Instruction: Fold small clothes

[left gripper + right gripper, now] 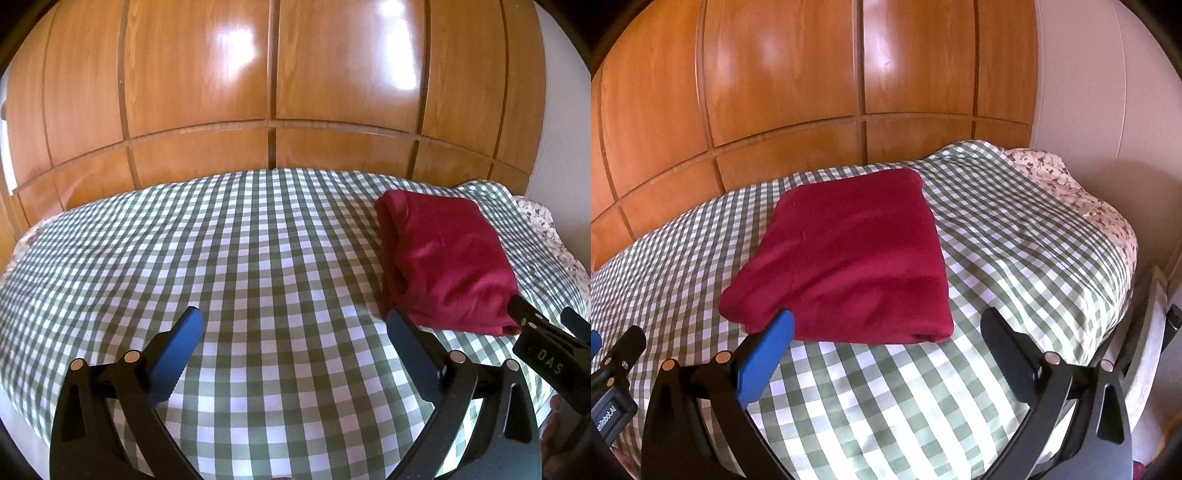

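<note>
A dark red garment lies folded into a thick rectangle on the green-and-white checked bedcover. In the right wrist view the garment lies just beyond my fingers, flat and free. My left gripper is open and empty, over bare bedcover to the left of the garment. My right gripper is open and empty, its left fingertip in front of the garment's near edge. The right gripper's black fingers also show at the right edge of the left wrist view.
A glossy wooden panelled wardrobe rises behind the bed. A floral sheet shows at the bed's far right corner, beside a white wall. The bed edge drops off on the right.
</note>
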Demonstrator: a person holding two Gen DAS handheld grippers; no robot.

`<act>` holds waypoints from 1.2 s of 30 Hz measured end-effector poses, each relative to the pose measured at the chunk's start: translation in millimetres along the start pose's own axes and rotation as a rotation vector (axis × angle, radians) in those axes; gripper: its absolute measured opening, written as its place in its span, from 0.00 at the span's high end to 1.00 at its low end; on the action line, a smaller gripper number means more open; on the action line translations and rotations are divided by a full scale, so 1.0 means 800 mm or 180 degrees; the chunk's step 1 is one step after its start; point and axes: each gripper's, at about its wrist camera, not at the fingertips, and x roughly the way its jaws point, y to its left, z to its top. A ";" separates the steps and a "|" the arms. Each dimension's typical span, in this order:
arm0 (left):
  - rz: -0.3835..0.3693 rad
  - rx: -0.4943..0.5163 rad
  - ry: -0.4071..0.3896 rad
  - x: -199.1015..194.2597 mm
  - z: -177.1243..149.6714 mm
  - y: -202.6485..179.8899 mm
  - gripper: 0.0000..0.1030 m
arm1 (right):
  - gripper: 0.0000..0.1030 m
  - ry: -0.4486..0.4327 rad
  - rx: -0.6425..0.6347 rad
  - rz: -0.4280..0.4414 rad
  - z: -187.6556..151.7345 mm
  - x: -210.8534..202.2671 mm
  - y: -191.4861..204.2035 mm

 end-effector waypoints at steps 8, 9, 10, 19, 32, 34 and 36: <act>0.0001 0.0024 -0.0014 0.000 -0.002 -0.001 0.04 | 0.02 -0.0029 -0.0015 -0.0011 0.000 -0.003 0.004; 0.0008 0.0026 -0.0020 0.000 -0.002 -0.001 0.04 | 0.02 -0.0029 -0.0019 -0.0012 0.000 -0.003 0.004; 0.0005 0.0024 -0.0012 0.000 -0.003 -0.001 0.04 | 0.02 -0.0023 -0.0021 -0.0007 -0.001 -0.003 0.004; 0.0003 0.0017 -0.0019 -0.004 -0.003 0.000 0.04 | 0.02 -0.0007 -0.0049 0.0026 -0.003 -0.004 0.006; 0.0025 -0.0003 -0.0044 -0.012 -0.005 0.005 0.04 | 0.02 -0.0019 -0.0069 0.0063 -0.005 -0.007 0.009; 0.0024 -0.0007 -0.0040 -0.013 -0.004 0.005 0.04 | 0.02 -0.0020 -0.0068 0.0065 -0.005 -0.007 0.009; 0.0030 -0.0005 -0.0044 -0.014 -0.004 0.005 0.04 | 0.02 -0.0020 -0.0071 0.0068 -0.004 -0.006 0.009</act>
